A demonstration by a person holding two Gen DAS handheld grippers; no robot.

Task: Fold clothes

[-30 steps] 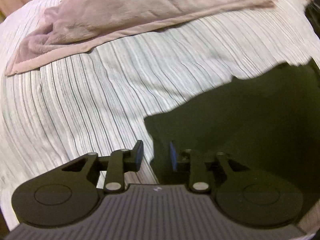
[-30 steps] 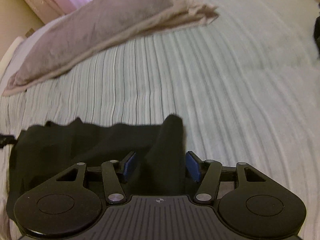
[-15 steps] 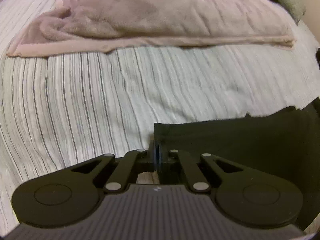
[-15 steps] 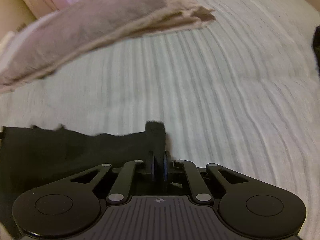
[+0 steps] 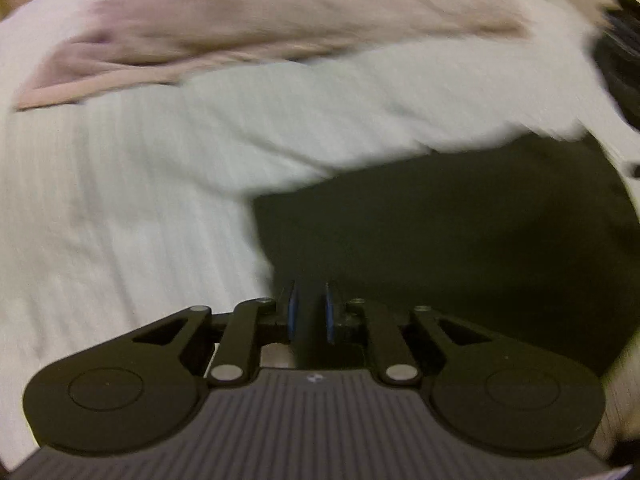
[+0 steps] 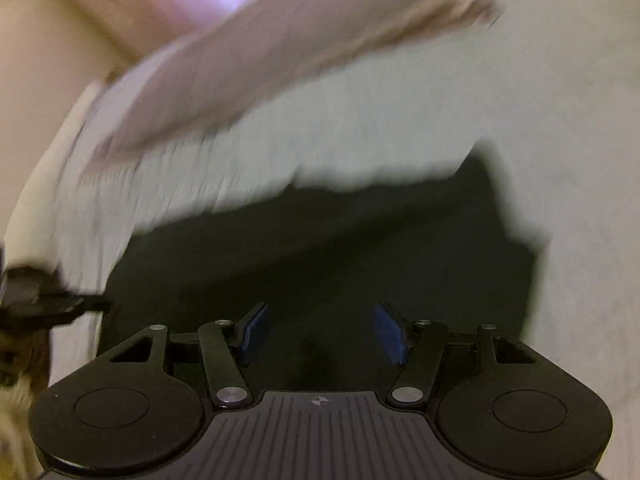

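Note:
A black garment lies spread on the striped bed sheet. In the left wrist view my left gripper stands at the garment's near left edge, its blue pads a narrow gap apart with dark cloth between them. In the right wrist view my right gripper is open wide above the black garment, holding nothing. Both views are blurred by motion.
A folded pink blanket lies across the far side of the bed, also in the right wrist view. The left gripper's body shows at the left edge. A dark object sits at the far right.
Half a second ago both grippers were shut on the garment's edge. The right gripper has opened wide and let go; the left pads have parted slightly. Both moved forward over the garment.

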